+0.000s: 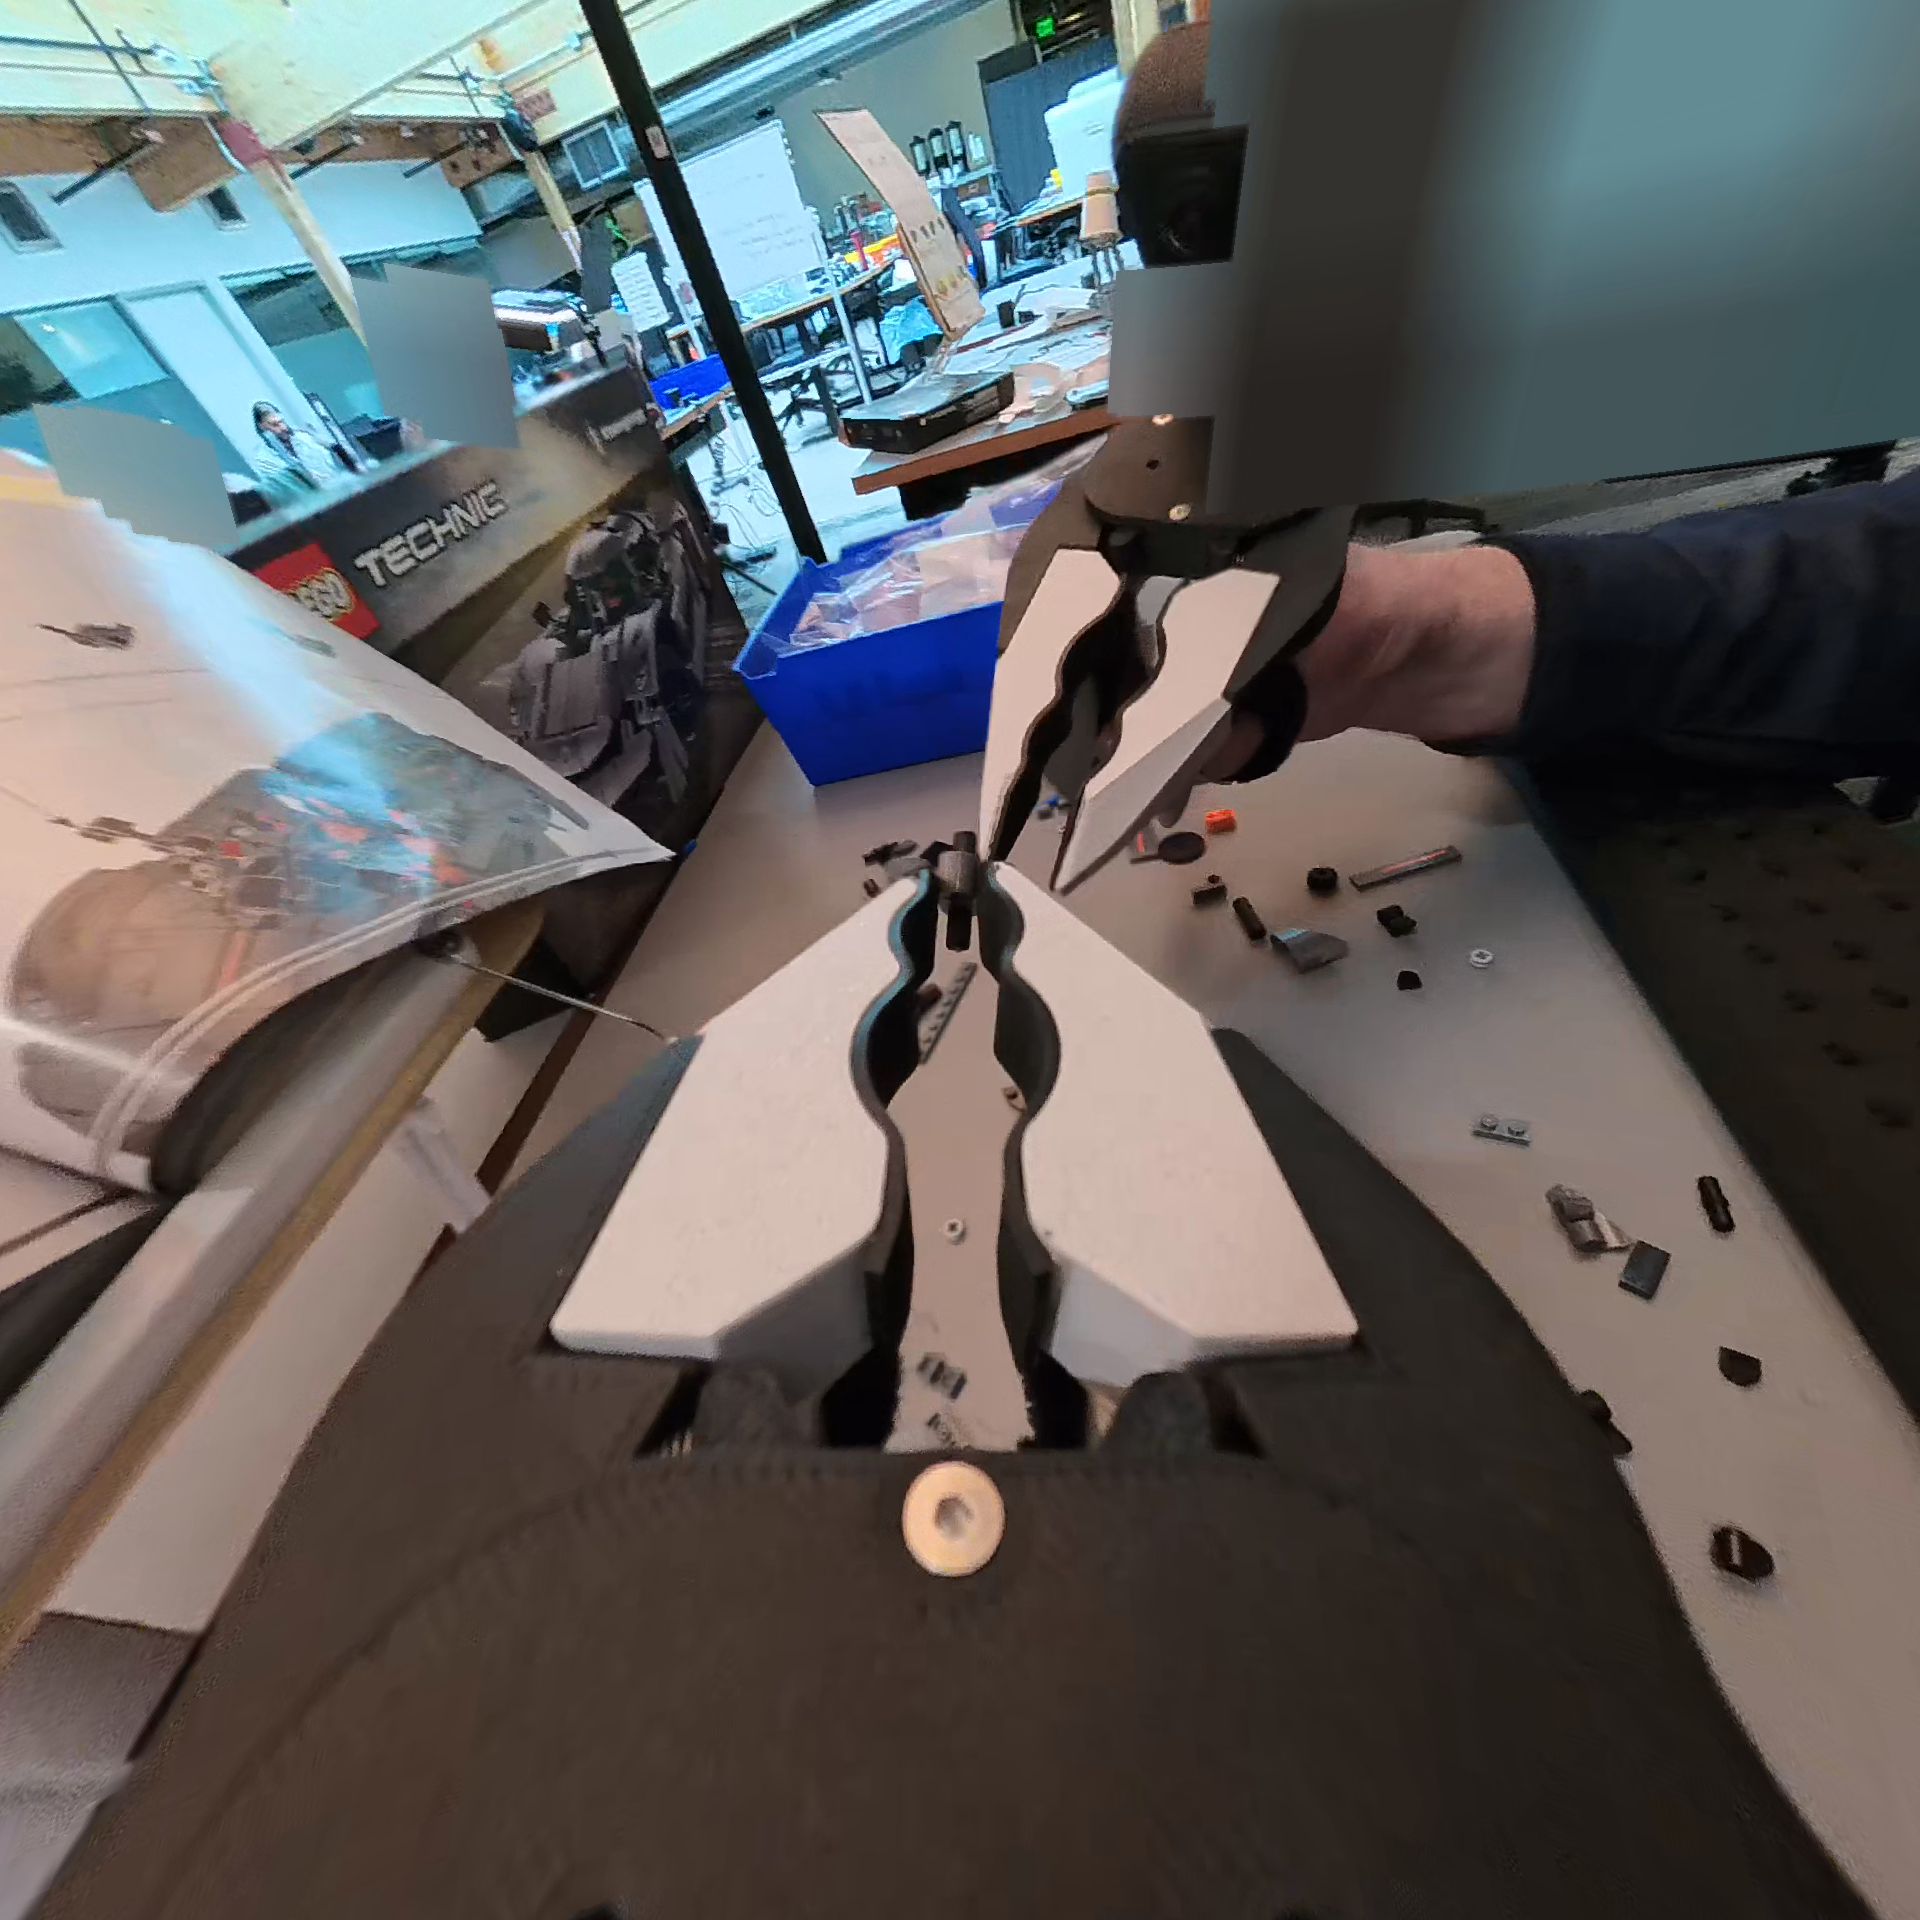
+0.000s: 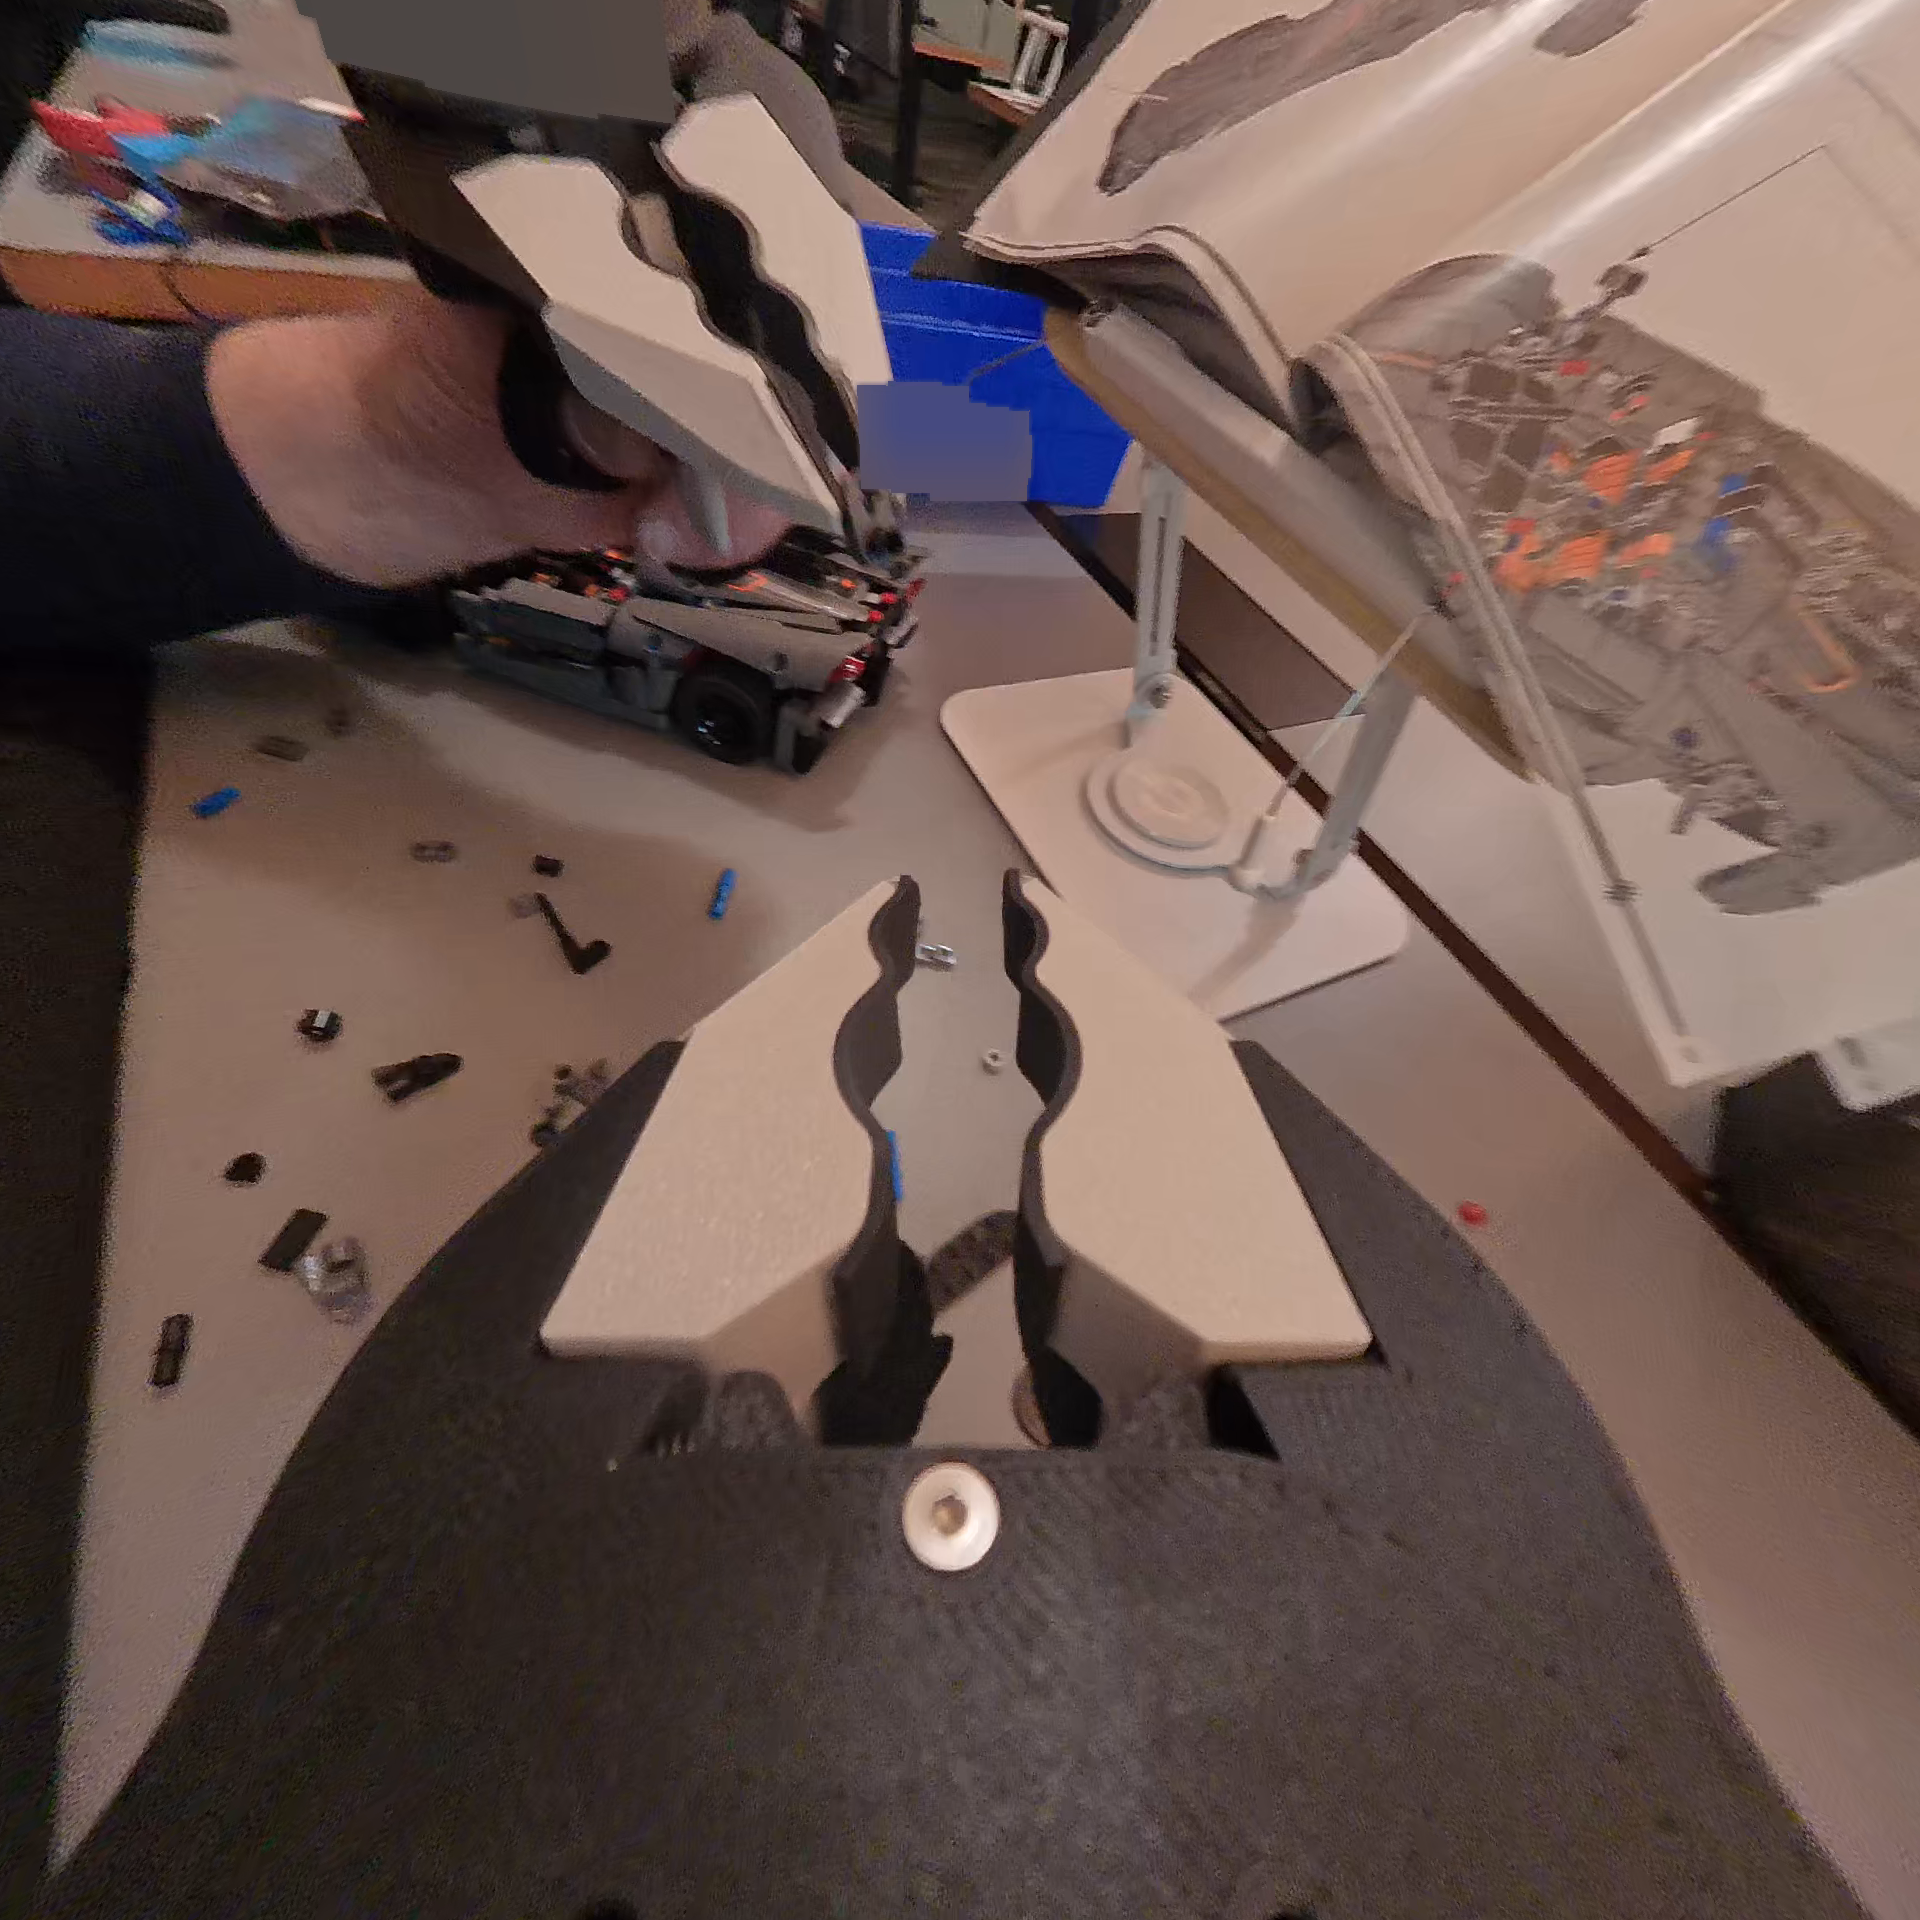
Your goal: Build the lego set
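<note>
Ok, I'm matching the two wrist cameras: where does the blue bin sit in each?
Left wrist view: blue bin upper centre, beside the set's box.
Right wrist view: blue bin top centre, under the instruction booklet.
Shared landmark: that booklet, left in the first, right in the second.

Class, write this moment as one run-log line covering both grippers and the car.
left gripper: shut on small grey-black piece | right gripper: open, empty | lego car: on table
</note>
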{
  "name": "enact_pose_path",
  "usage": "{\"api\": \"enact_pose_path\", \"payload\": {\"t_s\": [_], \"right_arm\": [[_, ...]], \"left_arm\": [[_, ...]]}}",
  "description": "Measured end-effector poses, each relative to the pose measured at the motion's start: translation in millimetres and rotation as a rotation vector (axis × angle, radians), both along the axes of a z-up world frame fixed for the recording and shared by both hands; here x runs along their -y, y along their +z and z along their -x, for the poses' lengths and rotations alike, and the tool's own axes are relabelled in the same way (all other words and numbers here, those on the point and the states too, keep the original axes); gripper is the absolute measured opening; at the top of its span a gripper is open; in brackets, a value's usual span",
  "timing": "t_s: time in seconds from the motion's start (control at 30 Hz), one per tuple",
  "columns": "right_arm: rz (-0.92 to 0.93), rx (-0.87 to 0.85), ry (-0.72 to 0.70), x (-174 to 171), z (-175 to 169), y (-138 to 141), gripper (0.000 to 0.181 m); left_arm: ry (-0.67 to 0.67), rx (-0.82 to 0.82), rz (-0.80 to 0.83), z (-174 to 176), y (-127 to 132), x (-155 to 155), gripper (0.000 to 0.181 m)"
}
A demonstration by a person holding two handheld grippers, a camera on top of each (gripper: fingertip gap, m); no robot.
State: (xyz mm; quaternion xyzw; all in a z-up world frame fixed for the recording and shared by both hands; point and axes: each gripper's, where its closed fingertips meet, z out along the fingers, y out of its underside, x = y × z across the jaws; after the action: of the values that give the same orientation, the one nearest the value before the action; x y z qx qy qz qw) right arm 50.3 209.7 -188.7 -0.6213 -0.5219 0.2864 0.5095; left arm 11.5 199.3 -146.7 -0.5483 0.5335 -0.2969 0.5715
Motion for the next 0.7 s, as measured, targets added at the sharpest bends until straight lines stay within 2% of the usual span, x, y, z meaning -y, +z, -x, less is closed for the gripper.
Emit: {"api": "enact_pose_path", "payload": {"t_s": [0.1, 0.23, 0.3, 0.57, 0.7], "right_arm": [[-0.061, 0.005, -0.099, -14, -24, 16, 0.01], [-0.04, -0.091, -0.189, -21, -69, 50, 0.008], [-0.039, -0.076, -0.249, -22, -93, 54, 0.008], [-0.043, 0.049, -0.505, -25, -183, 35, 0.007], [0.065, 0.146, -0.588, -30, -218, 1, 0.008]], "left_arm": [[0.022, -0.002, -0.035, 6, 13, 2, 0.004], [0.033, -0.01, -0.059, 10, 21, 4, 0.004], [0.035, -0.014, -0.06, 11, 22, 4, 0.004], [0.063, -0.041, -0.072, 15, 22, 1, 0.004], [0.071, -0.044, -0.068, 17, 22, -1, 0.004]]}}
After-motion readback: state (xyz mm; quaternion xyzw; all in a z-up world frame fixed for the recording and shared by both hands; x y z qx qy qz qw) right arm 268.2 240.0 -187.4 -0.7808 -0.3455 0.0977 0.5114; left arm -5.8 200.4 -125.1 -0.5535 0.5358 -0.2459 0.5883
